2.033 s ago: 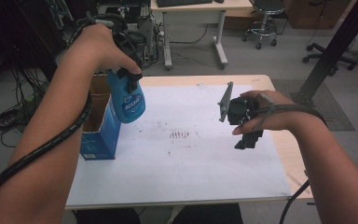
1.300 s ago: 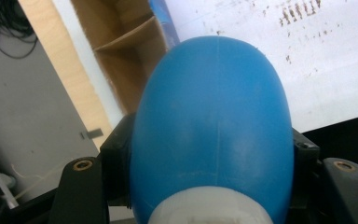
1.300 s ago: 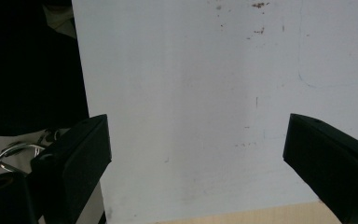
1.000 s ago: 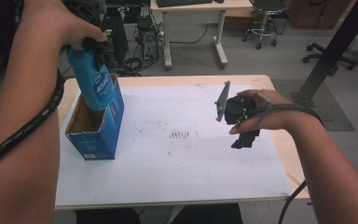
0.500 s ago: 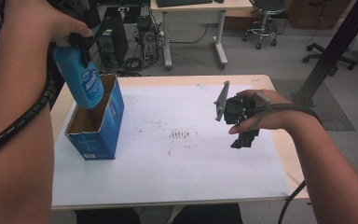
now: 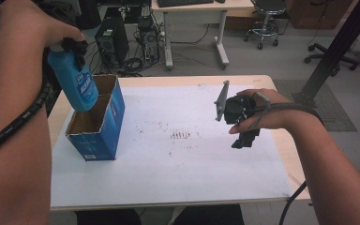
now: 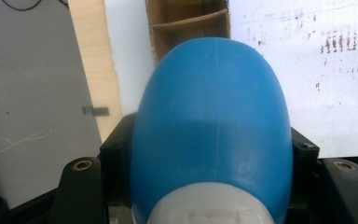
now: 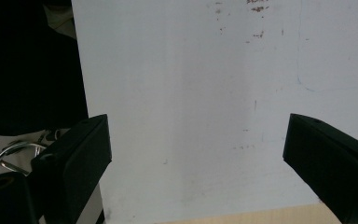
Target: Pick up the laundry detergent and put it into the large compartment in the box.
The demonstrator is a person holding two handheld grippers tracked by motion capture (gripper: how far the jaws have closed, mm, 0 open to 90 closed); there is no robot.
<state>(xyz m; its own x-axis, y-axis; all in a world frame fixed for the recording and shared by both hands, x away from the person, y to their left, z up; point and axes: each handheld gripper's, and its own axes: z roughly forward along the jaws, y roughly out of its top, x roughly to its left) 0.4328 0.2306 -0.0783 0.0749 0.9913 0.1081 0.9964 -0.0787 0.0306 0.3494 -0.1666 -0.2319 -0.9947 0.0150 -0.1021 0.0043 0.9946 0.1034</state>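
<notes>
A blue bottle [image 6: 77, 86] with a white label hangs tilted, base down, over the open top of a blue cardboard box [image 6: 104, 129] at the table's left. My left gripper [image 6: 72, 48] is shut on the bottle's upper part. In the left gripper view the bottle [image 7: 214, 116] swells between the black jaws, with the box's divided inside [image 7: 189, 23] beyond it. My right gripper [image 6: 243, 139] hovers over the white sheet at the right. In the right gripper view that gripper [image 8: 196, 149] stands open, nothing between its fingers [image 8: 79, 149].
A white sheet [image 6: 192, 164] with brown stains [image 6: 183, 136] covers most of the wooden table [image 6: 281, 89]. Beyond the far edge stand a computer tower [image 6: 108, 40], a desk and office chairs. A black post [image 6: 337, 47] rises at the right.
My left hand has carried the bottle up and leftward, from beside the box's right side to over its open top. The right gripper has stayed put.
</notes>
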